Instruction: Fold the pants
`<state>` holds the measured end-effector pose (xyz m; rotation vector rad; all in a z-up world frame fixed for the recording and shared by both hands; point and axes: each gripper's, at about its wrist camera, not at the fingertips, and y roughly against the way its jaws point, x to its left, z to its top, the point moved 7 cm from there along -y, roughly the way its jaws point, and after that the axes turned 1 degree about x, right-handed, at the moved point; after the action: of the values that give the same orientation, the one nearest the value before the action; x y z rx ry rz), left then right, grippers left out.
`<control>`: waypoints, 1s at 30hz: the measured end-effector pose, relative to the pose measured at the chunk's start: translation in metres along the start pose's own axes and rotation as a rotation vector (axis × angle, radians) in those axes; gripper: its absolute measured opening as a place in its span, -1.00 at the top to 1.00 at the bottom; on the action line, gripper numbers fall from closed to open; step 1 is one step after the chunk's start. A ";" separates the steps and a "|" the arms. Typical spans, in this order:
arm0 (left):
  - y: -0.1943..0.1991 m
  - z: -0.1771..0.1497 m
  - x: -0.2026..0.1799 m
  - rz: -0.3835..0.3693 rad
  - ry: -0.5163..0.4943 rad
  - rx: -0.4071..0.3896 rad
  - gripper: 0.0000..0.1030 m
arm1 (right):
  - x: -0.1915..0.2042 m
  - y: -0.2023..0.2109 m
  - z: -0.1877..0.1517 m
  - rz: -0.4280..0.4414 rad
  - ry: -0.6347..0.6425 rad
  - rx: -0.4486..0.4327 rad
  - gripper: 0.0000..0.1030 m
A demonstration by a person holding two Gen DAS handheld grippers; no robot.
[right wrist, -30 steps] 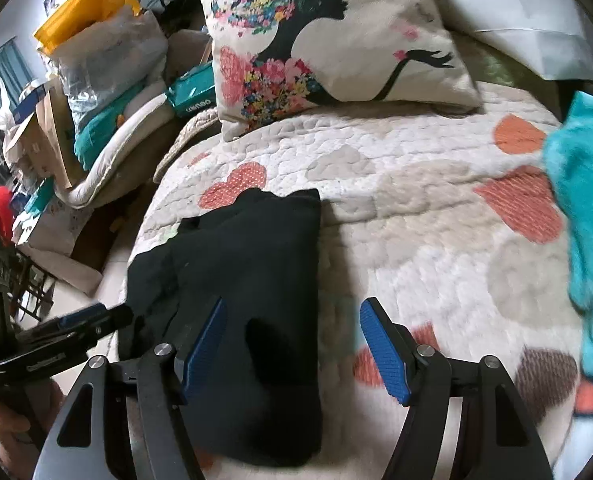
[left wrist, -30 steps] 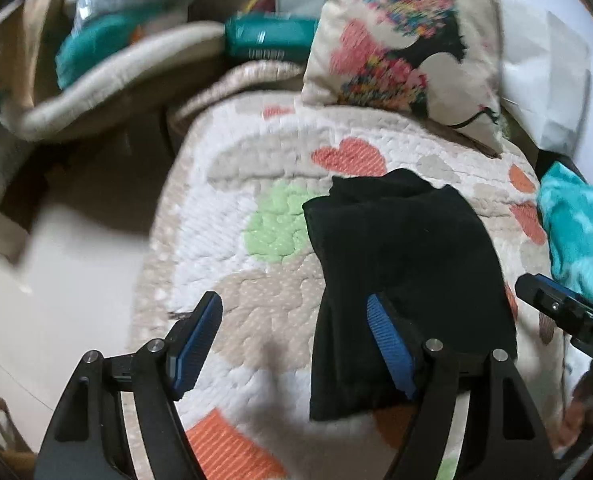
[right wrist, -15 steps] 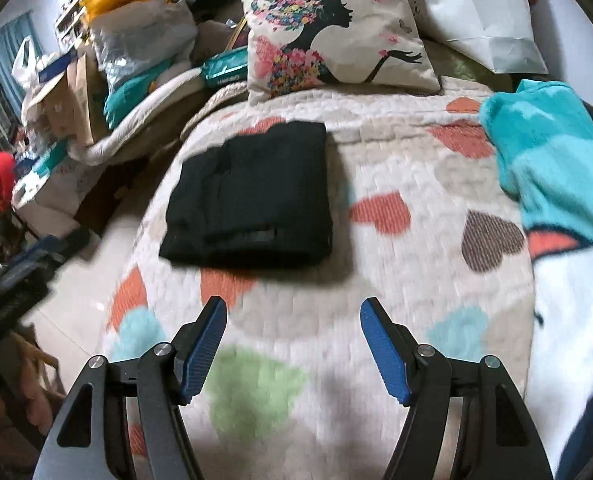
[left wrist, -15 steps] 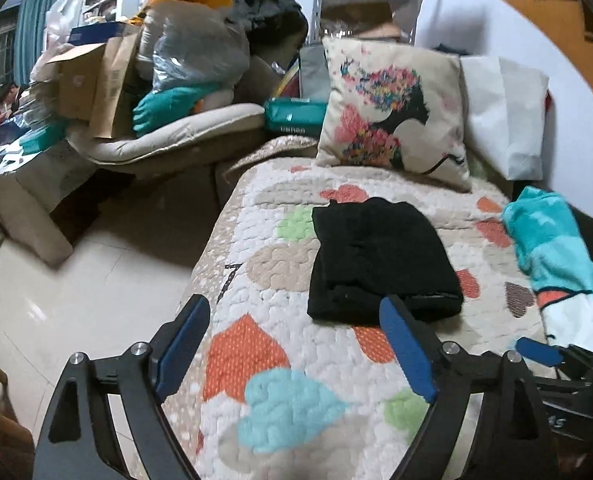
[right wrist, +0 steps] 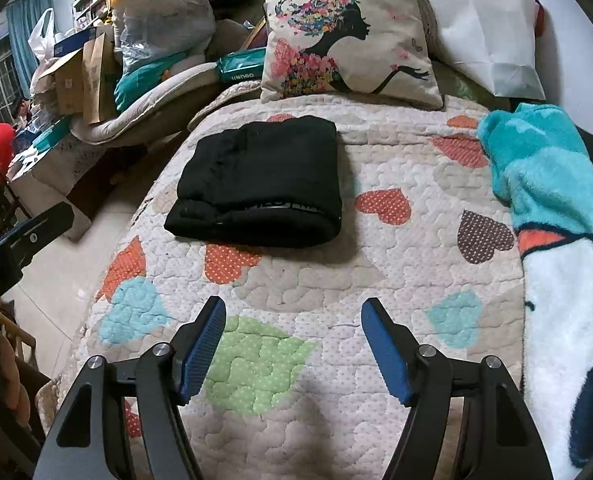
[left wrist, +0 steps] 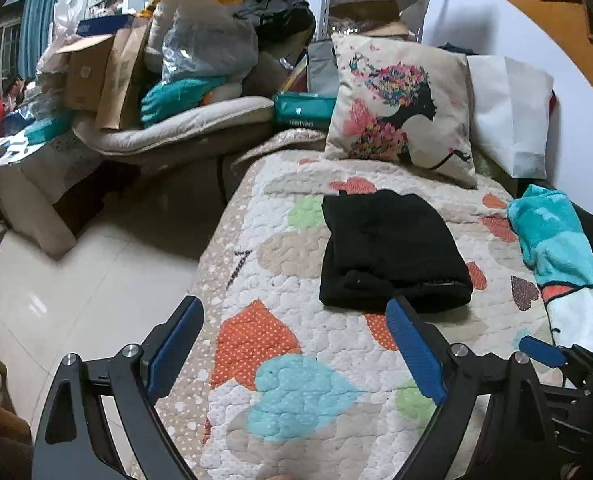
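Holding both grippers, left and right, wide open and empty, we judged folding done: black pants lay as 1 compact stack on the quilted bed, near the pillow.

My left gripper: black plastic frame, triangular cut-outs in the arms, silver pivot screws, blue ribbed pads on the fingers. Right gripper is the same build: black arms, silver screws, blue ribbed pads. In the right wrist view the left unit's black housing shows partial white lettering at the frame edge; can't read it.
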<state>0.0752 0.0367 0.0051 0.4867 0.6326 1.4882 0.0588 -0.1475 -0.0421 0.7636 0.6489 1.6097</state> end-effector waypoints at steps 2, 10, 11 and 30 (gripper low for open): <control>-0.006 -0.001 -0.001 -0.014 0.006 0.019 -0.79 | 0.001 -0.005 -0.001 0.002 0.000 0.011 -0.46; -0.015 -0.005 -0.009 -0.033 -0.007 0.055 -0.79 | 0.000 -0.017 -0.004 0.008 -0.013 0.032 -0.46; -0.016 -0.006 -0.009 -0.034 -0.010 0.058 -0.79 | -0.001 -0.018 -0.005 0.009 -0.015 0.035 -0.46; -0.025 -0.016 -0.010 -0.057 -0.016 0.119 -0.79 | 0.002 -0.022 -0.008 0.011 -0.006 0.048 -0.47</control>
<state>0.0838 0.0240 -0.0223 0.5673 0.7195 1.3967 0.0659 -0.1422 -0.0639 0.8082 0.6816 1.6061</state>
